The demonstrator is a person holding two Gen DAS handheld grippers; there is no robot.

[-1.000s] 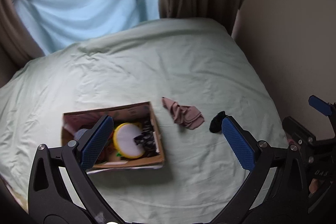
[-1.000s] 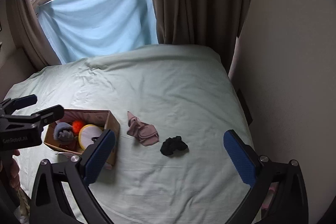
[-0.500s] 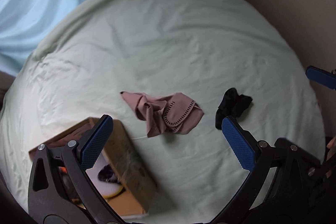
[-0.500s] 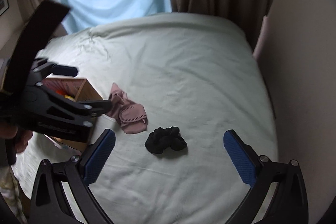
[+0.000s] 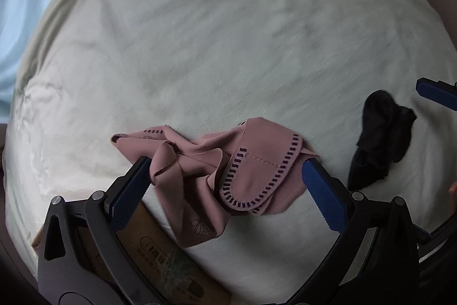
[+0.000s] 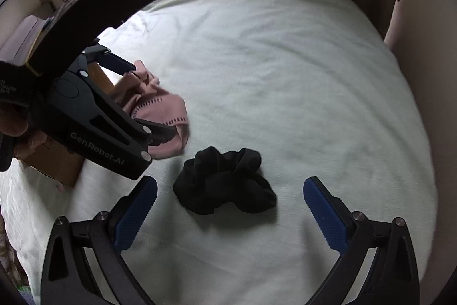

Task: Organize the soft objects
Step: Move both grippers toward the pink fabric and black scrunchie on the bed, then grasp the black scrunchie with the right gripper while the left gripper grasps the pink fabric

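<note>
Pink garment (image 5: 228, 170), crumpled on bed (image 5: 228, 33), long axis spanning left claw (image 5: 225, 173), jaws apart astride it; black sock (image 6: 225, 182) lies ahead between right claw (image 6: 230, 207), likewise apart.

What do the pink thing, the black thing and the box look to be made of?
Pink garment: thin, smooth, matte stretch fabric, probably synthetic; it folds softly and has a stitched seam and a punched dashed edge.
Black bundle: soft matte knit, perhaps socks; bunched in rounded folds, too dark to be sure.
Box: brown printed cardboard, dull finish.
</note>
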